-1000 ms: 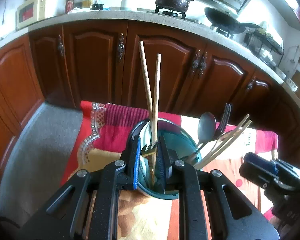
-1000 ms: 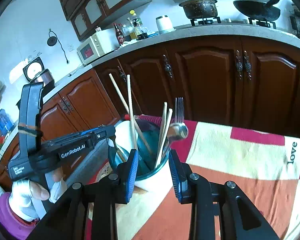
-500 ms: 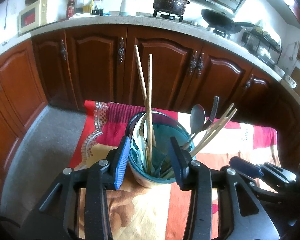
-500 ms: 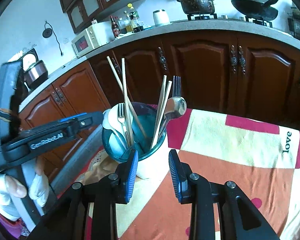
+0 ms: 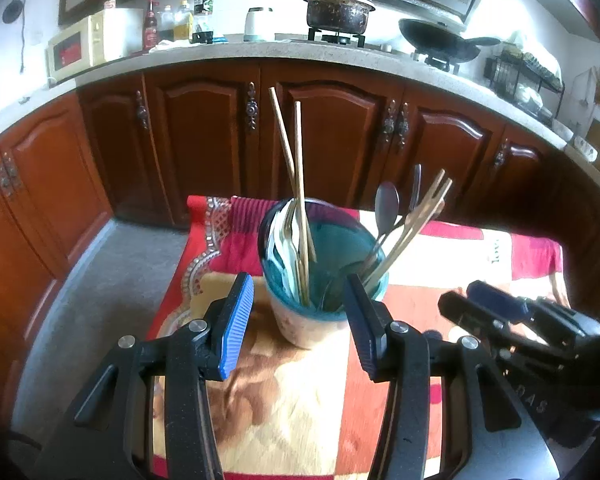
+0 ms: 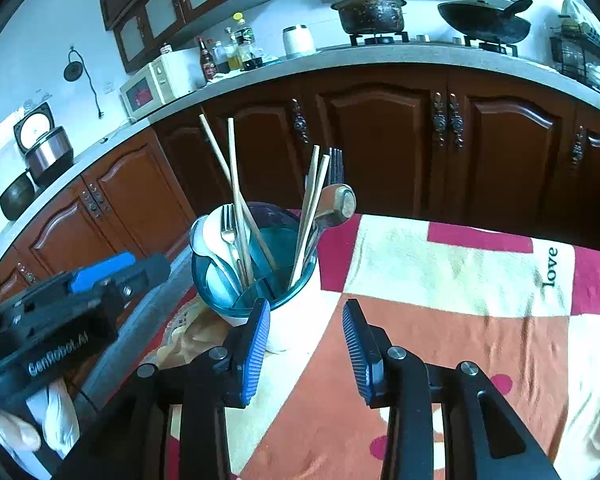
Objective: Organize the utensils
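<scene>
A teal and white utensil holder [image 5: 320, 312] stands on the patterned tablecloth [image 5: 292, 400]. It holds wooden chopsticks [image 5: 298, 168], a metal fork [image 6: 229, 228], white spoons [image 6: 214, 236], a metal spoon [image 5: 387, 204] and more chopsticks [image 5: 420, 216]. My left gripper [image 5: 298, 320] is open and empty, just in front of the holder. My right gripper [image 6: 306, 340] is open and empty, near the holder [image 6: 256, 280] on its right front side. Each gripper shows in the other's view.
The table's left edge [image 5: 180, 264] drops to a grey floor. Brown cabinets [image 5: 332, 140] and a counter with a microwave [image 5: 84, 46], bottles, a pot [image 5: 338, 10] and a wok [image 5: 440, 40] stand behind the table.
My left gripper let go of the fork, opened wide and pulled back from the holder. The fork now rests inside. My right gripper backed away a little.
</scene>
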Available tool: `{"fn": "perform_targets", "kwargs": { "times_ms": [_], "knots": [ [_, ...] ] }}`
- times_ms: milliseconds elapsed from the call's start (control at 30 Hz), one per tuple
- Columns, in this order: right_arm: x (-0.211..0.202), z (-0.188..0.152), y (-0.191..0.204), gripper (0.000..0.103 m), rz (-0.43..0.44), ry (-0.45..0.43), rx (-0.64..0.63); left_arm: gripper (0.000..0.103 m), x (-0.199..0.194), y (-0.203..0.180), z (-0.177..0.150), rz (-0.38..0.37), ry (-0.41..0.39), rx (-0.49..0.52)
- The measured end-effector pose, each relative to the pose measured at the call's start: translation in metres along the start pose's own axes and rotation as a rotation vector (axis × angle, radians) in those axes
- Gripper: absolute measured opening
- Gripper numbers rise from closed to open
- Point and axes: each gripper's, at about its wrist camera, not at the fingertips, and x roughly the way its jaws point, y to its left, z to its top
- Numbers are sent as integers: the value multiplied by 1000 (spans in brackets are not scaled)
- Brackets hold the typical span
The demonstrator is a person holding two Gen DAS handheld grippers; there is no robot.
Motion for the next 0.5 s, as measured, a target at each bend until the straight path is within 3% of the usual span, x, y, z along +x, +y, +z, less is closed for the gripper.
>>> {"fn": "perform_targets", "kwargs": {
  "times_ms": [500],
  "knots": [
    [-28, -7, 15, 42, -50, -48, -2, 46, -30, 1, -15, 52, -20, -45]
  ]
}}
